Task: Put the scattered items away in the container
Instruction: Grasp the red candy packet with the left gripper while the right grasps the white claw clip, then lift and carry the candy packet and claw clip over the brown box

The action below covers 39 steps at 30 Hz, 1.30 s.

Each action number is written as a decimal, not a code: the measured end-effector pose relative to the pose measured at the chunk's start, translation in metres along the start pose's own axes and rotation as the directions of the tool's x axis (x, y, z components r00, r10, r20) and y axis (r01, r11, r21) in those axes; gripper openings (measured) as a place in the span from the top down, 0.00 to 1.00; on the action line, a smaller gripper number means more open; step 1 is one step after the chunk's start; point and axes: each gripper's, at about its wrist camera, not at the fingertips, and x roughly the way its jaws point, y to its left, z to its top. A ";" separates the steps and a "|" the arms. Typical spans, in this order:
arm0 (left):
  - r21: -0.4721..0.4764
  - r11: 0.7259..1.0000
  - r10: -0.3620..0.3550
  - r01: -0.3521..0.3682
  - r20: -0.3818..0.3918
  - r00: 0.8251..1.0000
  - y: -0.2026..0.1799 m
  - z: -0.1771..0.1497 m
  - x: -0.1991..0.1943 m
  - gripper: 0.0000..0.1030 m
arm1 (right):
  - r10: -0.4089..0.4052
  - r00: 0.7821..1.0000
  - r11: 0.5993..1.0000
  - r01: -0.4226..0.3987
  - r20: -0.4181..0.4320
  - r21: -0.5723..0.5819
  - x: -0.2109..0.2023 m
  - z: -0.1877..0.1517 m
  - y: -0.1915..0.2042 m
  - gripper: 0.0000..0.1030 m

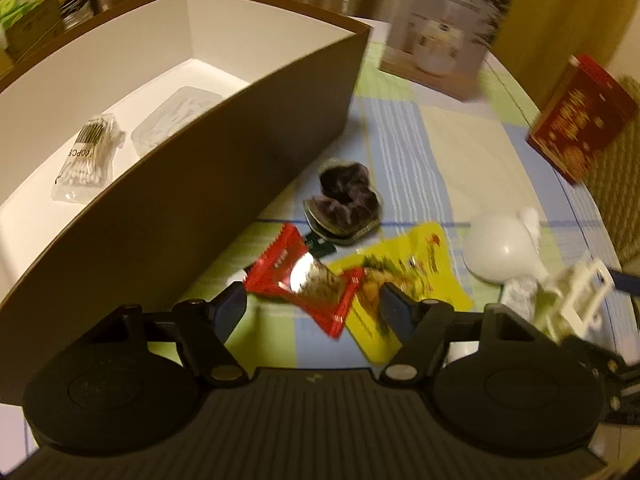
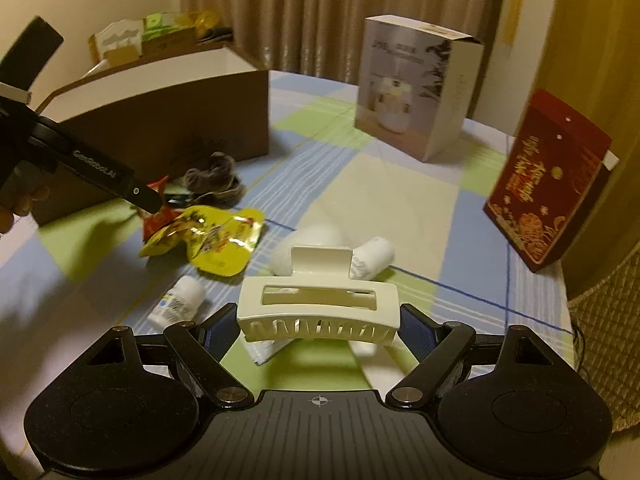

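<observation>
Holding a white hair clip (image 2: 318,312), the right tongs (image 2: 320,326) grip wide; left tongs (image 1: 312,304) gape around a red packet (image 1: 308,280); two things lie in the box (image 1: 240,152), many wait.

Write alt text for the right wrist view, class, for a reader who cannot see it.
The right claw grips a cream hair clip above a checked tablecloth. Beyond lie a yellow packet, small white bottles and a brown box.

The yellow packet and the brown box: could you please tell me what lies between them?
The red sachet and the dark furry scrunchie lie between the yellow packet and the brown box, clearest in the left wrist view.
</observation>
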 end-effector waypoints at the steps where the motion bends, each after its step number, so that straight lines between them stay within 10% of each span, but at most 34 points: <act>1: -0.024 1.000 0.010 -0.010 0.003 1.000 0.001 0.002 0.003 0.36 | 0.001 1.000 1.000 -0.001 0.001 0.007 0.000 0.000 -0.002 0.16; 12: -0.055 0.998 0.019 -0.021 -0.028 0.999 0.010 -0.002 0.023 0.66 | 0.002 1.000 1.000 -0.001 -0.008 0.018 -0.001 -0.004 -0.006 0.16; 19: 0.019 1.000 -0.001 0.003 -0.074 0.997 0.016 -0.024 0.008 0.63 | 0.008 1.000 1.000 -0.008 -0.007 0.012 -0.002 -0.004 -0.006 0.16; 27: 0.060 0.998 0.034 -0.027 -0.103 0.994 0.014 -0.047 -0.002 0.36 | 0.022 1.000 1.000 -0.022 -0.003 -0.003 -0.005 -0.004 0.000 0.16; 33: 0.121 0.993 0.022 -0.012 -0.081 0.996 0.004 -0.052 -0.004 0.79 | 0.028 1.000 1.000 -0.028 0.001 -0.013 -0.011 -0.006 0.004 0.16; 39: 0.175 0.984 -0.009 0.023 -0.080 0.997 -0.002 -0.058 -0.016 0.80 | 0.040 0.999 0.999 -0.040 0.002 -0.018 -0.017 -0.006 0.007 0.16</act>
